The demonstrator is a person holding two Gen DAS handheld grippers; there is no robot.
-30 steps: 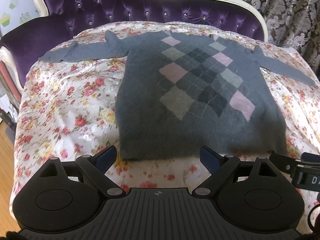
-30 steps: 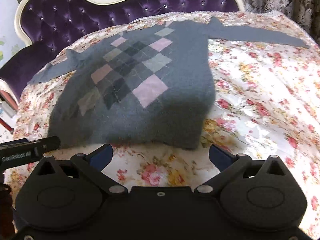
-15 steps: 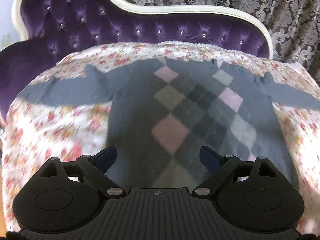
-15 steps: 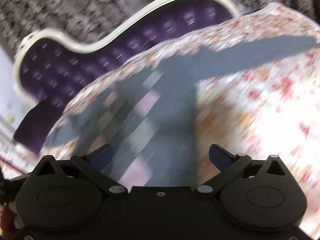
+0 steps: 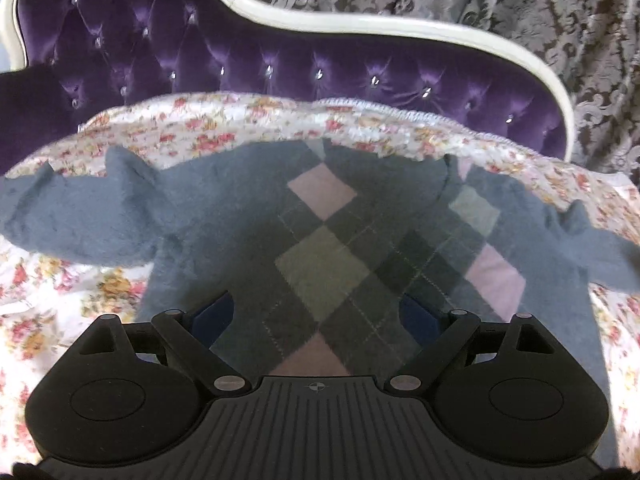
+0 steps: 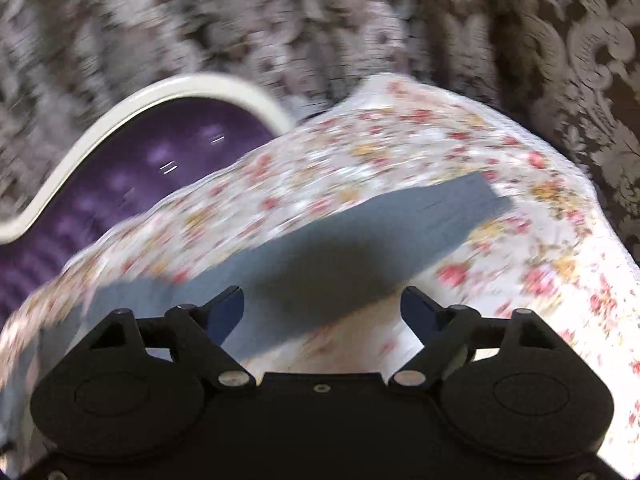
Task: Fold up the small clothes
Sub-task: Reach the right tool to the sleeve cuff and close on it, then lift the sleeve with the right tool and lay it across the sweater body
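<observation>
A small grey sweater [image 5: 248,232] with a pink, grey and dark diamond pattern lies flat, front up, on a floral cover [image 5: 80,288], sleeves spread to both sides. My left gripper [image 5: 316,312] is open and empty, hovering over the sweater's chest. In the blurred right wrist view, the sweater's right sleeve [image 6: 360,248] stretches across the cover. My right gripper [image 6: 322,308] is open and empty just above that sleeve's middle.
A purple tufted sofa back [image 5: 200,52] with a cream frame [image 5: 360,28] rises behind the cover. A grey patterned curtain [image 6: 360,20] hangs behind. The floral cover [image 6: 540,280] drops off at the right edge.
Both grippers have moved forward from the sweater's hem. The left is now over the chest; the right has swung right over the right sleeve. Both stay open.
</observation>
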